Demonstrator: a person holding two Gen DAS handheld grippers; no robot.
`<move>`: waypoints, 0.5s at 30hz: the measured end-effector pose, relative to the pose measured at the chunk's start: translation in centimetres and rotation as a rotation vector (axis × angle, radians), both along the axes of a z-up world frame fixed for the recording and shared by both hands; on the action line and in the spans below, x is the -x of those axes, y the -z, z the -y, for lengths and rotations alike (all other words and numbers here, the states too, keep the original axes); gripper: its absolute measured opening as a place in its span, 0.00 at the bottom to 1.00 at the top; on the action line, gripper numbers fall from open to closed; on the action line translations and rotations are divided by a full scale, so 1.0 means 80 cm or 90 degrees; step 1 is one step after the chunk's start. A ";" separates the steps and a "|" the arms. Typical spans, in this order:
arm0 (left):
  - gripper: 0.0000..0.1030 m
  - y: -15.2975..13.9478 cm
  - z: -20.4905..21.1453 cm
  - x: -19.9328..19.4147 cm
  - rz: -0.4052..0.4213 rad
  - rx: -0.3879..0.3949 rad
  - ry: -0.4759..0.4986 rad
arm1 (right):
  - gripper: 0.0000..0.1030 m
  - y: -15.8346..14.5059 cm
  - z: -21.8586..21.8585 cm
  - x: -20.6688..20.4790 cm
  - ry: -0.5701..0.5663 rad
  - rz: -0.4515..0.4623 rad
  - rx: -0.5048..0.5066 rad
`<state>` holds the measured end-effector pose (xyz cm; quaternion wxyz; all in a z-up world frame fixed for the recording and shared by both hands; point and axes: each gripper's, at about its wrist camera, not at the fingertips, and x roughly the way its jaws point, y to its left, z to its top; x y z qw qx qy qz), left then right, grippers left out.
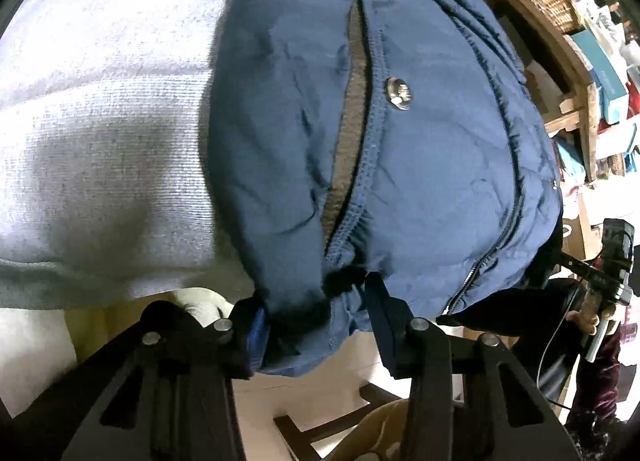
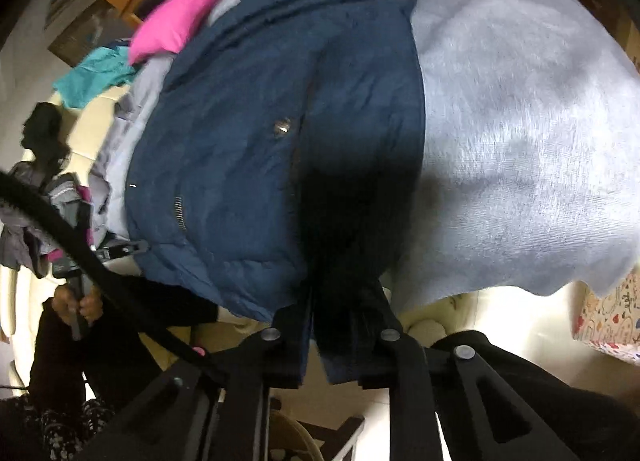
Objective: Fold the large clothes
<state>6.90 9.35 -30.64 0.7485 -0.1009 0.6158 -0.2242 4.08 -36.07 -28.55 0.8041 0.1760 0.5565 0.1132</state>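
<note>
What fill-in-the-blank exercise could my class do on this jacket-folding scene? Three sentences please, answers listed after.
1. The puffy jacket held at its hem by both grippers is dark ____ in colour.
2. The jacket lies on a light ____ knitted cloth.
3. In the right wrist view, the garment beyond the jacket's far left edge is bright ____.

Missing words: blue; grey; pink

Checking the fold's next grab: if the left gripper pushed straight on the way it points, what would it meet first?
The puffy navy-blue jacket: its hem already sits between the left gripper jaws, above the grey knit cloth.
</note>
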 end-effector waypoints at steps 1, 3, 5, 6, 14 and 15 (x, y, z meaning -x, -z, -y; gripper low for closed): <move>0.59 0.002 -0.011 -0.002 -0.007 -0.009 -0.003 | 0.32 0.007 0.003 -0.008 0.008 -0.014 -0.002; 0.63 0.008 -0.008 -0.010 -0.017 -0.022 0.000 | 0.52 0.023 -0.001 -0.019 0.017 -0.034 -0.018; 0.61 0.011 -0.007 -0.010 -0.015 -0.029 0.008 | 0.51 0.036 -0.008 -0.029 0.023 -0.045 -0.002; 0.59 0.010 -0.006 -0.008 -0.012 -0.029 0.012 | 0.31 0.037 -0.011 -0.030 0.017 -0.044 0.012; 0.14 -0.029 -0.006 0.006 0.015 0.056 0.037 | 0.11 -0.042 -0.034 0.003 -0.034 0.025 0.083; 0.14 -0.042 -0.008 0.010 0.027 0.073 0.044 | 0.11 -0.058 -0.035 0.006 -0.043 0.042 0.077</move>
